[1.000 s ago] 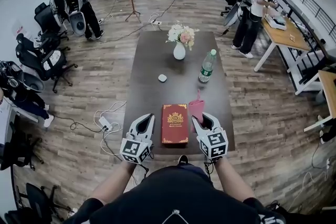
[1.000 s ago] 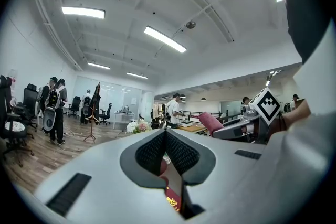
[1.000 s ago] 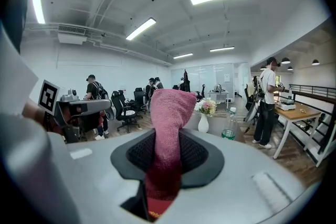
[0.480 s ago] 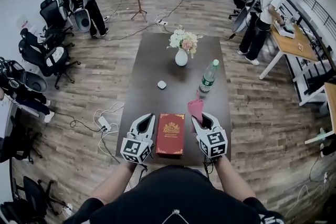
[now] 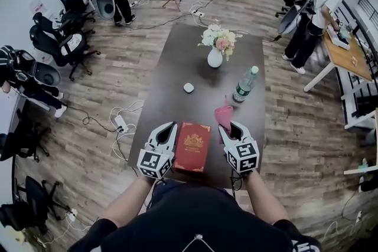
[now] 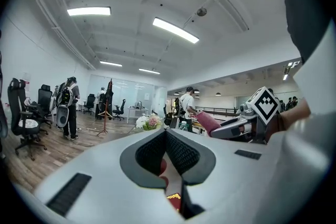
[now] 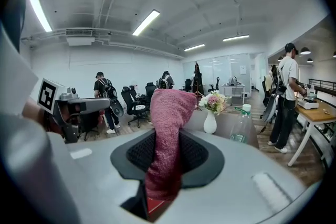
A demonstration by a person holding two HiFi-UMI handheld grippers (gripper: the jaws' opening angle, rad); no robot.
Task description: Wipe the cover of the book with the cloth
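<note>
Starting at the L: L tongs (image 5: 169, 127) are pressed together w/ nothing btwn them, tips hanging just beside the book's (image 5: 192, 146) L edge, not pinning it. Book lies flat, cover up, at the near end of the tabletop (image 5: 177, 62), btwn the two tongs.

Risk 1: nothing holds the book, so a wipe could drag it sideways or toward the near edge & off. Cause = cloth friction w/ nothing bracing it.

R tongs (image 5: 229, 126) are clamped on the cloth (image 5: 224, 114), which sticks out past the tips as a narrow bunch, just R of the book and not yet on the cover.

Risk 2: w/ so little cloth spread out, the hard tips could scrape the cover instead of the fabric, or the bunch could pull out under pressure.

Farther R & back stands a bottle (image 5: 244, 85). A long forward stroke could prob. knock it over.
</note>
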